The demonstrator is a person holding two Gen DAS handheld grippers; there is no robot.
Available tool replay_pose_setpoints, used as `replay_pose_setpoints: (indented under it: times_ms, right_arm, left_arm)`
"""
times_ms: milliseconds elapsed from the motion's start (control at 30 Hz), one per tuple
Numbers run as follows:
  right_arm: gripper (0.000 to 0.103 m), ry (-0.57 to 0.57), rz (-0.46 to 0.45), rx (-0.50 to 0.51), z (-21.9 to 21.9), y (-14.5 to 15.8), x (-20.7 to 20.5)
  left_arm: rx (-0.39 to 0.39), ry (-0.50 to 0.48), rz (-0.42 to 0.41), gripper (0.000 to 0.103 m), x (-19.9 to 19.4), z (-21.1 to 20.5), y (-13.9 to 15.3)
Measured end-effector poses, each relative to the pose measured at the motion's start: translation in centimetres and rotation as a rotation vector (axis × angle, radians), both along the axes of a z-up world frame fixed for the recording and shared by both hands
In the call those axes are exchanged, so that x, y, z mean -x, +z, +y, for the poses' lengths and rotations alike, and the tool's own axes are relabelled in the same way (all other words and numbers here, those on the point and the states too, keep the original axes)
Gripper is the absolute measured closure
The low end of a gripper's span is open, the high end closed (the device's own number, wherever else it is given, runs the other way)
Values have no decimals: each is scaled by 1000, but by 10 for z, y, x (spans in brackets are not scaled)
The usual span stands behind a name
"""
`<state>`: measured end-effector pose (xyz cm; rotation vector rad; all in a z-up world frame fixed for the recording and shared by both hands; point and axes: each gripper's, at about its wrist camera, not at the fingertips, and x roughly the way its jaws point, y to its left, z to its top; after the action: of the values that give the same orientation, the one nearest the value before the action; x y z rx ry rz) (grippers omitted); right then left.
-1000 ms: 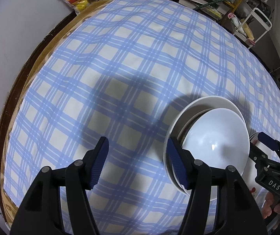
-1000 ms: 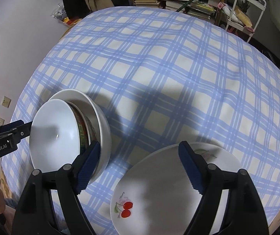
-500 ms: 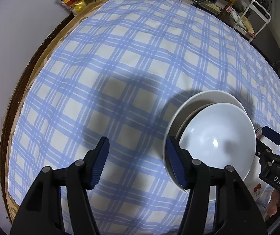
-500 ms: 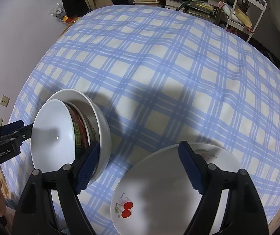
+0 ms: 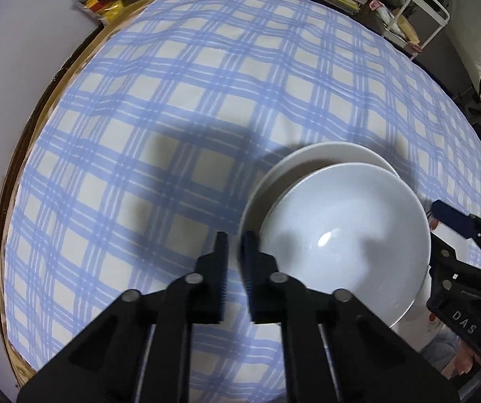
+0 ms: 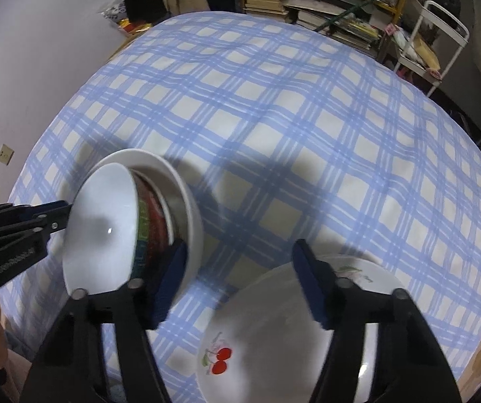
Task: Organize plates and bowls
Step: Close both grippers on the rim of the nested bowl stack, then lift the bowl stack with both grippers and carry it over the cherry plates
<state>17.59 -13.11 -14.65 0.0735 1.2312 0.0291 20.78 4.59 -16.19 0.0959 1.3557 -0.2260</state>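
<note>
Bowl stack: two nested bowls, a white-lined bowl [image 5: 341,235] with a red and green patterned outside sitting inside a larger white bowl [image 5: 334,152]; they rest on the checked cloth [image 5: 173,100] near the front edge of the tabletop, toward the left in the right wrist view.
What changed: half a second ago the left gripper [image 5: 235,262] had its jaws wide apart beside the stack; now they have drawn in to a narrow gap at the outer bowl's left rim.
Grip, judged: the rim seems to run into the gap between the jaws, but whether the pads truly pinch it I cannot tell.
Plate: a white plate with a cherry print [image 6: 291,329] lies flat on the cloth just right of the stack, unmoved.
Right gripper: the right gripper [image 6: 237,282] hangs with its jaws wide, holding nothing, one finger by the stack and the other over the plate's far rim.
Meaning for the task: the closing suggests the stack is about to be moved, probably onto the plate or to a tidier spot.
Risk: a one-sided rim pinch could tip the stack.
</note>
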Motion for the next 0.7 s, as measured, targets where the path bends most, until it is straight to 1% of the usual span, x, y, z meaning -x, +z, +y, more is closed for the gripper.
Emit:
replay_pose_setpoints:
  times_ms: [33, 67, 133, 167, 233, 333, 400, 533, 600, 700]
  right_arm:
    - [53, 6, 2, -9, 2, 0, 0]
    - [58, 11, 4, -22, 3, 0, 0]
    - [76, 19, 13, -51, 7, 0, 0]
    - [80, 27, 20, -69, 10, 0, -1]
    - [93, 36, 26, -82, 15, -1, -2]
    - [93, 30, 35, -72, 20, -3, -4]
    - [93, 23, 48, -84, 18, -4, -6]
    - [92, -41, 81, -176, 3, -12, -10]
    - [92, -63, 83, -200, 0, -15, -10]
    - [93, -88, 83, -213, -1, -16, -10]
  left_arm:
    - [-6, 1, -3, 96, 1, -1, 0]
    - [-6, 4, -3, 97, 1, -2, 0]
    - [4, 11, 5, 97, 1, -1, 0]
    - [13, 17, 12, 97, 0, 0, -1]
    - [27, 28, 27, 97, -2, 4, -3]
    - [24, 30, 36, 97, -4, 3, -6]
    - [47, 47, 39, 97, -4, 5, -5]
    - [75, 65, 48, 97, -6, 8, -7]
    - [64, 68, 46, 97, -6, 6, -8]
    - [26, 53, 29, 97, -3, 0, -7]
